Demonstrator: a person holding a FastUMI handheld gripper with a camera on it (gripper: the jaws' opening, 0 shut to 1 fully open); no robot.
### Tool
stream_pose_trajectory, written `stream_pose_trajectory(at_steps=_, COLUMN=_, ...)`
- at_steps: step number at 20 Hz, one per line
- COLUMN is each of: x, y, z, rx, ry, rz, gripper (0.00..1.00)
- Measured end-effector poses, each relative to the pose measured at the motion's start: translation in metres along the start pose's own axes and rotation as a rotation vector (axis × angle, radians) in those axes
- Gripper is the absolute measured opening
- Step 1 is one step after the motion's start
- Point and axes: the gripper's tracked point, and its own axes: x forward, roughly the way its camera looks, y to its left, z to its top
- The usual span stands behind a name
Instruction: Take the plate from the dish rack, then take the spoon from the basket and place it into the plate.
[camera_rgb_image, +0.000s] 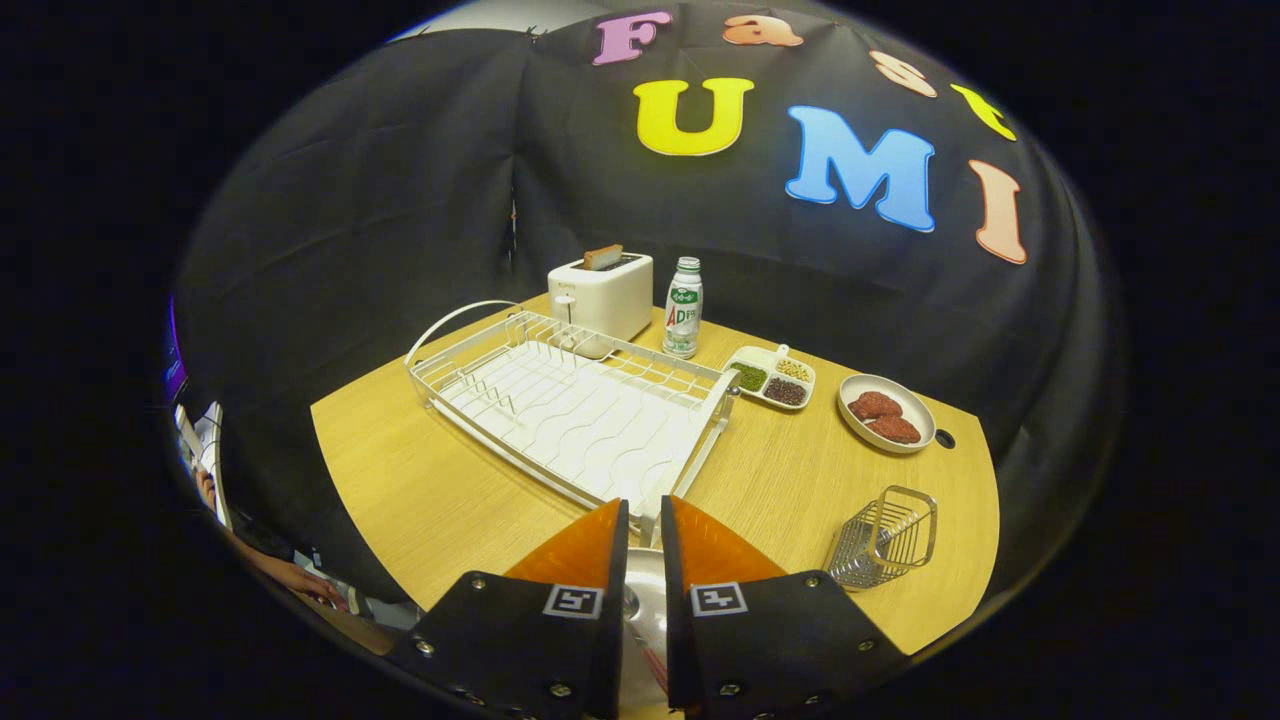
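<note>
Already the dish rack (575, 415) holds no plate and the wire basket (885, 540) looks bare. The gripper (645, 525) has its fingers nearly together, and it is hard to tell if they pinch anything. Under them lies the plate (645, 590) with what looks like the spoon (643, 645), so the job seems almost done.

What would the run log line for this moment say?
hand-held gripper: fingers close together over round silver plate | white wire dish rack: empty | small wire basket: beside fingers
</note>
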Motion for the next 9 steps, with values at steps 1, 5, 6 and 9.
stream_pose_trajectory(at_steps=1, x=-0.005, y=-0.006, z=0.003, rx=0.013, ry=-0.011, rz=-0.017, gripper=0.18)
stream_pose_trajectory(at_steps=5, x=-0.024, y=-0.041, z=0.023, rx=0.06, ry=-0.089, rz=-0.106, gripper=0.18)
stream_pose_trajectory(at_steps=6, x=-0.031, y=-0.051, z=0.031, rx=0.074, ry=-0.116, rz=-0.133, gripper=0.18)
stream_pose_trajectory(at_steps=9, x=-0.059, y=-0.089, z=0.067, rx=0.115, ry=-0.228, rz=-0.237, gripper=0.18)
